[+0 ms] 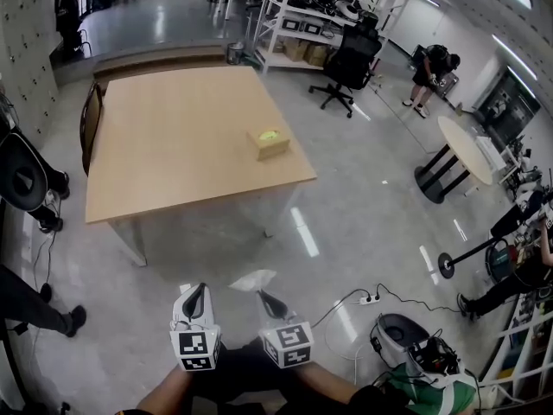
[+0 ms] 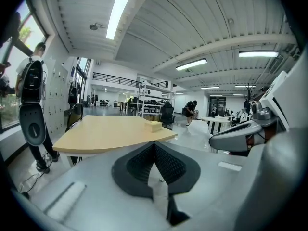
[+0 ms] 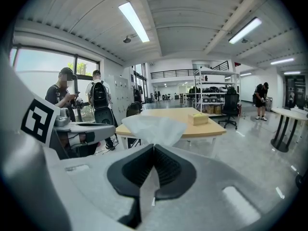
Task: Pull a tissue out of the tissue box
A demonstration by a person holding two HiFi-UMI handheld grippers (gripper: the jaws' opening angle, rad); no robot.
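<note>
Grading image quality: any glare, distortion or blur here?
Head view: fisheye bows the light wooden table, and reflected streaks glare on the glossy grey floor. Left gripper view: dark vignetted corners. Right gripper view: bright window at left, white tissue sharp.

L gripper (image 1: 200,290) closed; R gripper (image 1: 263,296) closed on tissue (image 1: 252,279)

large open-plan lab or workshop hall, with a polished grey floor (image 1: 363,197), a ribbed ceiling carrying strip lights (image 3: 134,20), and a railed mezzanine (image 2: 113,76) at the far end. furnishings: metal shelving (image 1: 302,24) loaded with boxes and equipment, a bank of lockers (image 1: 26,50), a wooden table (image 1: 173,137), a round table (image 1: 462,150) and a black office chair (image 1: 350,63). a power strip (image 1: 370,299) with trailing cables lies on the floor, and several people stand at scattered spots.
</note>
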